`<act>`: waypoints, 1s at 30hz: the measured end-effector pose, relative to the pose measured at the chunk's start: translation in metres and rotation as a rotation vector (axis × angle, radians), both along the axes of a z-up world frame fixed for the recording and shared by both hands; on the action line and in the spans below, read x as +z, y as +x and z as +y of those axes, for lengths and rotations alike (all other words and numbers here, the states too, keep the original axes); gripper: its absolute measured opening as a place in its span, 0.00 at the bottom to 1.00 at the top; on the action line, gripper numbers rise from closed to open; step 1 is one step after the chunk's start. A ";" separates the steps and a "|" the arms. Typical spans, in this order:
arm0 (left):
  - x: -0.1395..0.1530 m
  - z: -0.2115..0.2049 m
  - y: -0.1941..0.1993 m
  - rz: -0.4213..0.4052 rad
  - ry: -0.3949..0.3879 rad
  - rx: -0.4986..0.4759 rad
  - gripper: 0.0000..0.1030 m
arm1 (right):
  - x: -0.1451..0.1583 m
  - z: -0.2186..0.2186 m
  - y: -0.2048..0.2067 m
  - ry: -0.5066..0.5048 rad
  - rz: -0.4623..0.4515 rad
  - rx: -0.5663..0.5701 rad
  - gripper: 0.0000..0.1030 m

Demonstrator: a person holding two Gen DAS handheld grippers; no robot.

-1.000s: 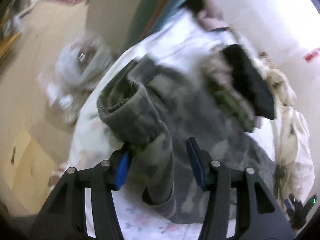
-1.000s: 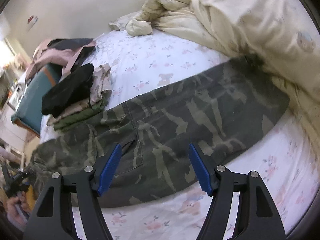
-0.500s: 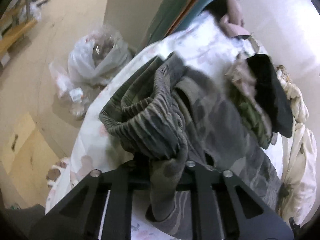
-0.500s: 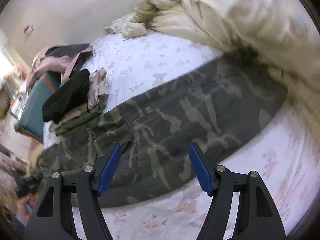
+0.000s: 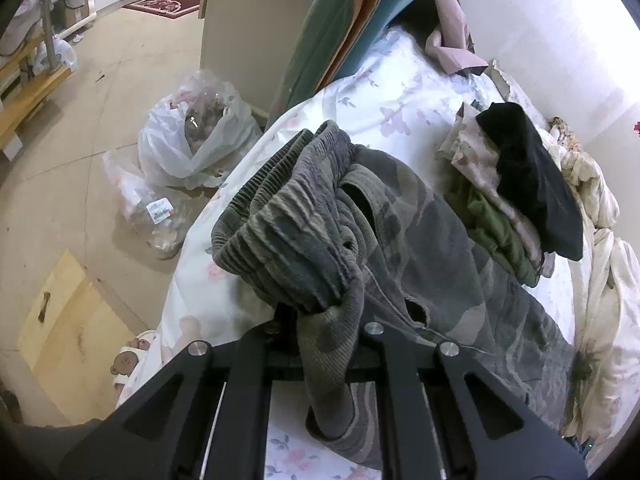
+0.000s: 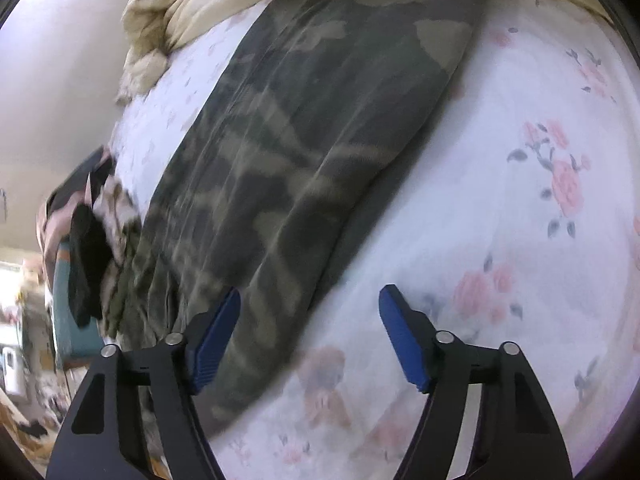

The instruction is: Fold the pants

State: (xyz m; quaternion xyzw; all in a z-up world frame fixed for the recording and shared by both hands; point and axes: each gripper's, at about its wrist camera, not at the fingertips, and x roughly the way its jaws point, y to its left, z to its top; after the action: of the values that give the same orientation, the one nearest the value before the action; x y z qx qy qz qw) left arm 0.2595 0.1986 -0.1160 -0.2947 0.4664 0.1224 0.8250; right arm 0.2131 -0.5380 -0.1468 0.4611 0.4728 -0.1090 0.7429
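**Left gripper clamps the waistband; right gripper spread over the leg**

The camouflage pants [image 5: 420, 240] lie stretched across the flowered bed sheet [image 5: 384, 92]. In the left wrist view the left gripper [image 5: 328, 328] at 6 o'clock is pinched tight on the ribbed elastic waistband [image 5: 288, 232], which bunches up in a thick fold just above the black arms; a strip of cloth hangs down between them. A stack of folded clothes [image 5: 504, 208] topped by a black garment sits at 2 o'clock, beside the pants. A white plastic bag [image 5: 192, 140] stands on the floor at 10 o'clock, off the bed's edge.

In the right wrist view, which is blurred, the right gripper [image 6: 310, 336] stands wide apart with nothing pressed between its blue pads [image 6: 400, 336]. The pants leg [image 6: 304, 152] runs from 12 o'clock down to 7 o'clock, its edge passing between the pads. A cream quilt [image 6: 168, 20] is heaped at 11 o'clock.
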 end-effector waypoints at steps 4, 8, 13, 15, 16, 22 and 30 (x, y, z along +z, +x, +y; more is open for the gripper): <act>0.001 0.000 0.002 -0.002 -0.005 -0.002 0.07 | -0.010 -0.017 0.007 0.026 -0.060 -0.070 0.60; 0.001 0.000 0.004 -0.002 0.007 -0.012 0.07 | -0.021 -0.038 0.008 0.031 -0.074 -0.158 0.42; 0.005 0.004 0.005 -0.024 -0.002 -0.011 0.07 | -0.024 -0.051 0.022 -0.012 -0.056 -0.140 0.06; 0.013 0.006 0.003 -0.044 0.007 -0.009 0.06 | -0.020 -0.050 0.021 -0.014 -0.071 -0.149 0.05; 0.017 0.006 0.003 -0.054 0.019 -0.015 0.06 | -0.015 -0.049 0.021 -0.014 -0.083 -0.150 0.04; 0.047 0.028 -0.005 -0.096 0.033 0.006 0.06 | 0.007 -0.033 0.016 -0.033 -0.086 -0.106 0.04; 0.019 0.042 -0.008 -0.007 -0.006 0.036 0.06 | -0.014 -0.028 0.010 -0.049 0.071 -0.054 0.25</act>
State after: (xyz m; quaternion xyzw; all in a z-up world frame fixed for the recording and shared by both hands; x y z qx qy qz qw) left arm 0.2514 0.2406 -0.0967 -0.3058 0.4587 0.1347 0.8233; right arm 0.2231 -0.5663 -0.1610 0.4512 0.4837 -0.1569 0.7334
